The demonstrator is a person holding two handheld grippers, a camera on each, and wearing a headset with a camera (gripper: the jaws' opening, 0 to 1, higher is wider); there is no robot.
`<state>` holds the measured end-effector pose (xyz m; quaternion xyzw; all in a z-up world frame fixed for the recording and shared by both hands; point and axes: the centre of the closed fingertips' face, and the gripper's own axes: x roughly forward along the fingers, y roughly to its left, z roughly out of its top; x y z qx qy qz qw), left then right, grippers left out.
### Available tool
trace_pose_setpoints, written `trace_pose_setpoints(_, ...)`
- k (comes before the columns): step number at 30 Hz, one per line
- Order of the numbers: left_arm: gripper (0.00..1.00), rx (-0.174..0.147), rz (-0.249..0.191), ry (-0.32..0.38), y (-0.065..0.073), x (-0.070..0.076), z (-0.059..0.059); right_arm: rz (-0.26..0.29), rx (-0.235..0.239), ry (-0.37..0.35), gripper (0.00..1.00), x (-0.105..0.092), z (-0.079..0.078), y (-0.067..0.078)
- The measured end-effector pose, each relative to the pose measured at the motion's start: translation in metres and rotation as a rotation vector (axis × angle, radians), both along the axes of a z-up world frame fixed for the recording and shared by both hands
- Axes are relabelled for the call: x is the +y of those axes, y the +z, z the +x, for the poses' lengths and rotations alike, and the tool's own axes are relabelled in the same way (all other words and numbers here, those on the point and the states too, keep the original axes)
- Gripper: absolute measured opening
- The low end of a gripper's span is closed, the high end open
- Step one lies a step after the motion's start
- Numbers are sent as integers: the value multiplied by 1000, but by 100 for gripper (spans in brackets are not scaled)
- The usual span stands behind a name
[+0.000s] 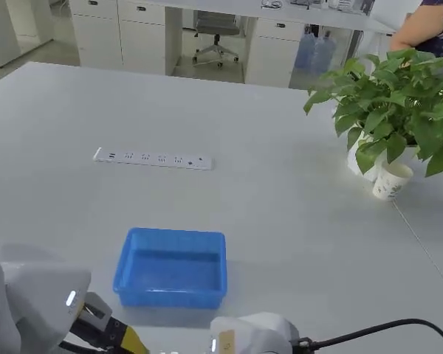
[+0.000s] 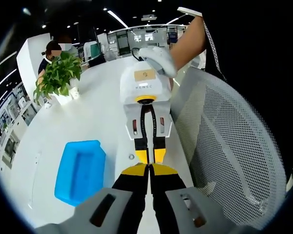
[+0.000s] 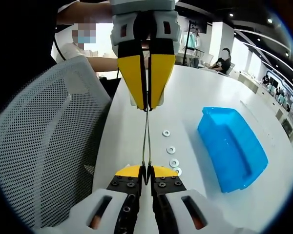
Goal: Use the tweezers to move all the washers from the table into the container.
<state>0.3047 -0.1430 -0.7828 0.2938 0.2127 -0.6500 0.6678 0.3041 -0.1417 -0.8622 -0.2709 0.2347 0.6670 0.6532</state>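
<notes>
Nearest, the right gripper (image 3: 145, 170) has its yellow fingers closed on one end of the tweezers (image 3: 146, 141), a thin pair of metal blades that runs straight ahead from those fingertips to the left gripper (image 3: 146, 105), whose fingers are pinched shut on the other end. The tool is therefore held between the two; I cannot tell which end carries the points. Just to the right of the right gripper's fingertips, beside the span of the tweezers, four washers (image 3: 171, 149) lie flat in a loose row on the white table (image 3: 195, 97), apart from one another. Further to that side, past the washers, sits the blue container (image 3: 232, 146), open-topped and with none of them inside, so the moving has not begun. The washers look small, thin, hard and very light. Lying flush on a smooth top, they will likely be slippery and prone to skate or flick away under a sideways nudge. The surest hold is probably one blade through the hole and the other outside the rim, pinching the ring wall, rather than trying to clamp the flat faces. The tweezers themselves are springy and narrow, so the fingers should squeeze across both blades around mid-length. Further off across the table are a power strip (image 1: 151, 158) and a potted plant (image 1: 399, 103).
</notes>
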Motion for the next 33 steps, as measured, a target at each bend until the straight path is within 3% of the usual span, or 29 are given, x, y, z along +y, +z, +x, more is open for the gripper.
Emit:
trace_pose_setpoints(18,5,28,-72,-6,3,-18,1,28,2,-9,8,-4,-2,0)
trace_pose_setpoints(33,6,24,-84,-28,-1,-28,1,30,3,-18,8,-5,-2,0)
